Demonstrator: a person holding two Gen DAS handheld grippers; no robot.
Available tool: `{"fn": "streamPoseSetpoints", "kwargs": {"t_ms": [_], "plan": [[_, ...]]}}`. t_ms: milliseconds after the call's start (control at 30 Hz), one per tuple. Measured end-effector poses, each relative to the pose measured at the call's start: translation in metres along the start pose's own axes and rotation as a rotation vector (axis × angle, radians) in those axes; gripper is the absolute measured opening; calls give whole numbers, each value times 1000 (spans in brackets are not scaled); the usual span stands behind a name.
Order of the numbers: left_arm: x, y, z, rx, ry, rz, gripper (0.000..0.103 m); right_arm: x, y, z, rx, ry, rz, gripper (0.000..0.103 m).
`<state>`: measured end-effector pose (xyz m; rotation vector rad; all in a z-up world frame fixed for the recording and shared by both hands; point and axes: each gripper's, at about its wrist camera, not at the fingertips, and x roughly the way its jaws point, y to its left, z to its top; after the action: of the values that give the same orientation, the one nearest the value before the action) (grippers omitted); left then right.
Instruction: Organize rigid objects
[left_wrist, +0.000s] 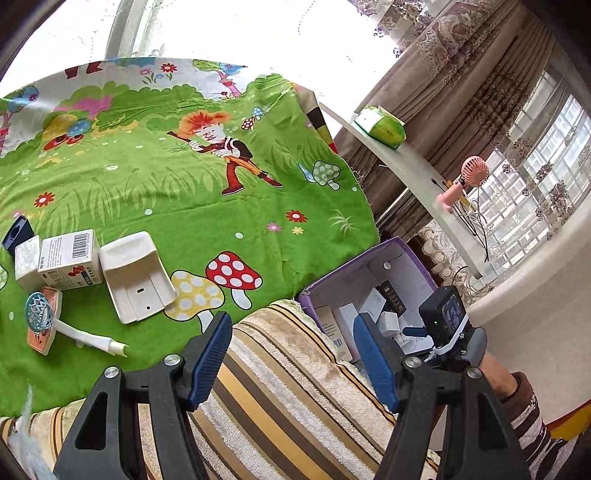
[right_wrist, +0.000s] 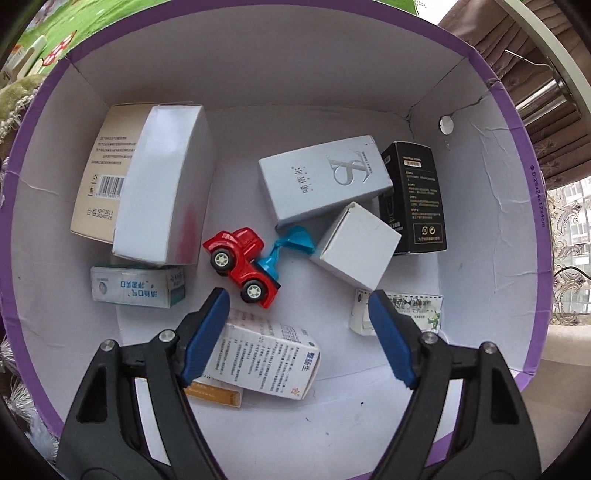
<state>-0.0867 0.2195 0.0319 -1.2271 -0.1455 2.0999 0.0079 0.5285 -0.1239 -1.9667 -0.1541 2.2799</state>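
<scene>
Hovering the right hand-held gripper (right_wrist: 297, 308) wide and empty inside the purple box (right_wrist: 532, 206), just above the toy truck (right_wrist: 242, 264). Left hand-held gripper (left_wrist: 291, 341) gaping empty too. Judging the truck light, stiff, rolling; gripping across the cab.

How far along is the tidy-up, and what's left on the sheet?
Done: the purple box already holds the red toy truck and several cartons. In hand: nothing; the right gripper hangs open over the box, and the left gripper is open too. Left on the green sheet: the white holder, a barcoded carton, a wand and a few small boxes.
</scene>
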Motion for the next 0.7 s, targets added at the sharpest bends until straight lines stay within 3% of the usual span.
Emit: {"fn": "streamPoseSetpoints", "kwargs": {"t_ms": [200,333,700], "plan": [[4,-2,-3,4,12,-17,69,1,-1,3,-11,13,-27,80],[2,1,-2,-8,4,-19,69,-22,-4,-1,1,-40,-38,80],[5,0,-3,-11,14,-28,69,-3,8,-17,-82,44,-39,80]]}}
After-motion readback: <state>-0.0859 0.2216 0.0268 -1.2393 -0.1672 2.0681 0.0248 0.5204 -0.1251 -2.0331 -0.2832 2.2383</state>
